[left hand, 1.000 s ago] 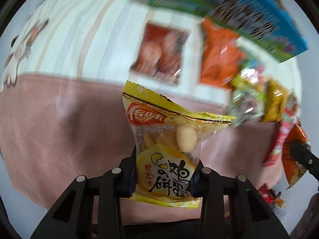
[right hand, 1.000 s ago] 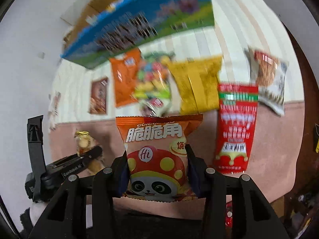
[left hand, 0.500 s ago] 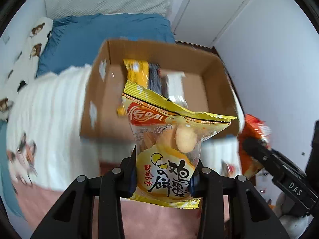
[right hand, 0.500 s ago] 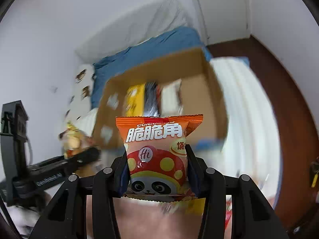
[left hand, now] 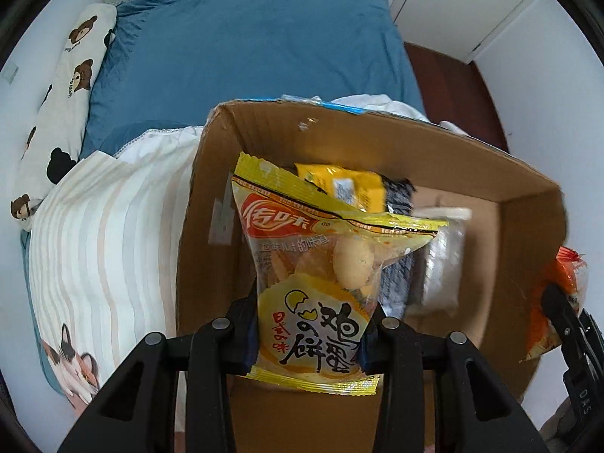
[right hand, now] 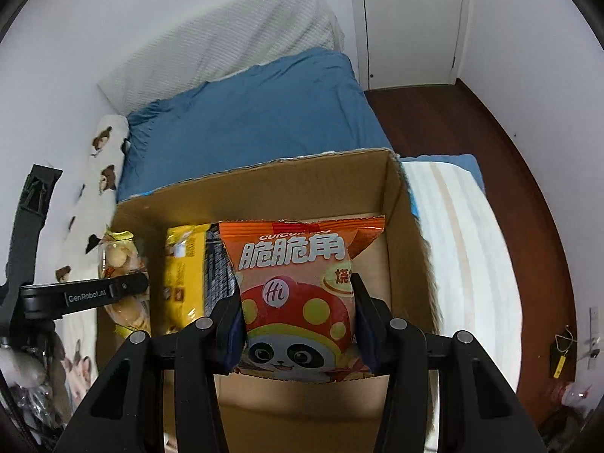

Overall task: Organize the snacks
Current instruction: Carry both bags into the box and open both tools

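My left gripper (left hand: 309, 336) is shut on a yellow egg-biscuit packet (left hand: 313, 279) and holds it upright over the left part of an open cardboard box (left hand: 521, 234). My right gripper (right hand: 298, 332) is shut on an orange panda snack packet (right hand: 298, 287), held upright over the same box (right hand: 400, 226), right of centre. Inside the box stand a yellow packet (right hand: 185, 268), a dark packet (right hand: 217, 268) and a clear white packet (left hand: 441, 260). The left gripper with its packet shows at the left of the right wrist view (right hand: 120, 283).
The box sits on a bed with a striped white blanket (left hand: 105, 234) and a blue sheet (right hand: 245, 120). A bear-print pillow (left hand: 64, 75) lies at the left. A wooden floor (right hand: 490, 143) and a door (right hand: 407, 19) are at the right.
Both grippers have swung up from the spread of snacks on the blanket and moved over the open box, each still holding its packet. The box is now closer.
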